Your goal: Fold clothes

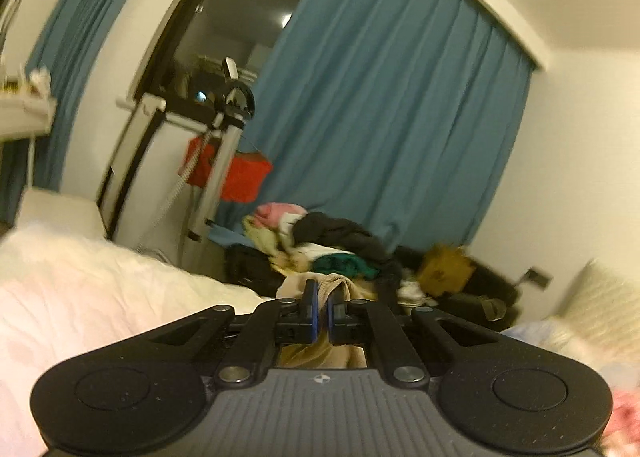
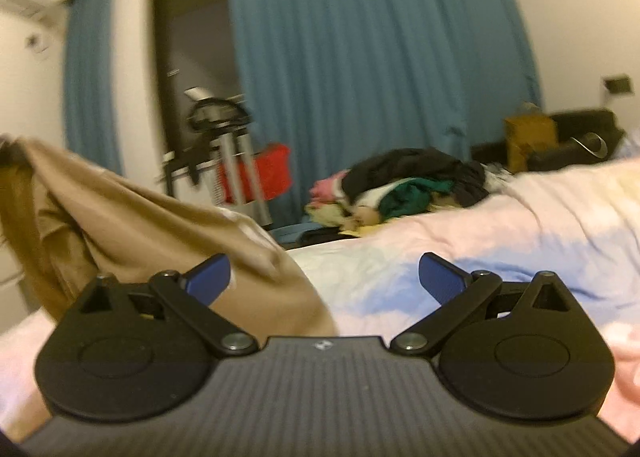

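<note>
My left gripper (image 1: 322, 307) is shut on a tan garment (image 1: 344, 289), pinching a bunched fold between its blue pads and holding it up above the bed. The same tan garment (image 2: 160, 225) shows in the right wrist view, hanging from the upper left and draping down onto the bedsheet (image 2: 460, 257). My right gripper (image 2: 324, 277) is open and empty, its left finger (image 2: 210, 279) beside the draped cloth; I cannot tell whether it touches it.
A pile of mixed clothes (image 2: 404, 189) (image 1: 328, 249) lies at the far end of the bed. Behind it hang blue curtains (image 2: 360, 57) over a dark window. An exercise machine (image 1: 224, 145) with a red cloth (image 1: 244, 175) stands at left. A pillow (image 1: 600, 297) lies at right.
</note>
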The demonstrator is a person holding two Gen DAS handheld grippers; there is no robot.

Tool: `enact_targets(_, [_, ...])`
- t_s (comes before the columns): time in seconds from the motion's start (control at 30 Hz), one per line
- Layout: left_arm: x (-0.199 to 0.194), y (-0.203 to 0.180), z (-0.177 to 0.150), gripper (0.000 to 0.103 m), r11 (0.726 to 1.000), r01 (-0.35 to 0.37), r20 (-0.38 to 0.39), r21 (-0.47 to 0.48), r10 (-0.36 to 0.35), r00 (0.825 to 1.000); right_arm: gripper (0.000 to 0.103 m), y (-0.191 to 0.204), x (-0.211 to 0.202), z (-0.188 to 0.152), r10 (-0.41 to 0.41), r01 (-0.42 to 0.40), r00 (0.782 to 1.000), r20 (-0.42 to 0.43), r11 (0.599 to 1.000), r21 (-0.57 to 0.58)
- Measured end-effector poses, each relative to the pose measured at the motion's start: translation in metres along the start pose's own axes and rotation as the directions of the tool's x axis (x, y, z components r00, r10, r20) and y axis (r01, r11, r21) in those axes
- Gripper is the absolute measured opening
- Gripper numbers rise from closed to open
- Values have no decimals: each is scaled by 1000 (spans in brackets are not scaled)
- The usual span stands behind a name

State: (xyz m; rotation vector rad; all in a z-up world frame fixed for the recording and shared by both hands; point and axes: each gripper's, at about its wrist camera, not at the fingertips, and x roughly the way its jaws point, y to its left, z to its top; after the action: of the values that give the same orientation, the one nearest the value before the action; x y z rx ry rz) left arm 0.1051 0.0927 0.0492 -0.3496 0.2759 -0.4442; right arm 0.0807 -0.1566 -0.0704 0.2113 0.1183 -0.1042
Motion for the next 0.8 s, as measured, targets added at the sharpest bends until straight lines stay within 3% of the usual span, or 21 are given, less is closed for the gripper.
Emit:
enact_targets(0.1, [-25, 9, 6, 4, 997, 64, 7, -51, -64, 998, 101, 25, -20, 3, 71, -73, 997, -33, 995, -69])
enact_targets(0.2, [-41, 18, 11, 4, 988, 113, 44, -101, -109, 993, 100, 52, -36, 2, 184, -195, 978, -102, 975, -110])
enact_targets(0.33, [-54, 31, 9, 4, 980, 151, 99, -127, -139, 985, 99, 94, -36, -18, 236, -298, 942, -240, 916, -269])
enact_targets(0.4, [-57, 41, 4, 4, 973, 174, 115, -154, -158, 981, 98, 105, -24, -33, 207, -292, 940, -270, 898, -328])
enact_targets(0.43, [-57, 45, 1, 4, 972, 175, 121, -156, -157, 980, 92, 111, -18, -40, 192, -289, 939, -284, 890, -354])
enact_targets(0.47, [-56, 50, -1, 4, 972, 174, 125, -157, -155, 980, 78, 111, -11, -42, 183, -274, 943, -277, 900, -339])
enact_targets(0.53, [-55, 57, -3, 4, 973, 167, 124, -161, -148, 981, 65, 106, 4, -36, 167, -239, 950, -266, 932, -271])
enact_targets(0.57, [-55, 61, -3, 4, 972, 167, 126, -167, -147, 981, 46, 103, 5, -32, 145, -211, 958, -248, 941, -264])
enact_targets(0.63, [-55, 68, -2, 4, 967, 173, 133, -187, -149, 980, 19, 97, 6, -23, 102, -154, 972, -211, 956, -248])
enact_targets(0.73, [-61, 74, 2, 4, 959, 186, 160, -212, -154, 975, 8, 85, -25, 3, 98, -112, 992, -80, 972, -206])
enact_targets(0.8, [-70, 76, 6, 4, 953, 207, 188, -221, -167, 968, 7, 77, -49, 25, 107, -105, 994, 4, 980, -167])
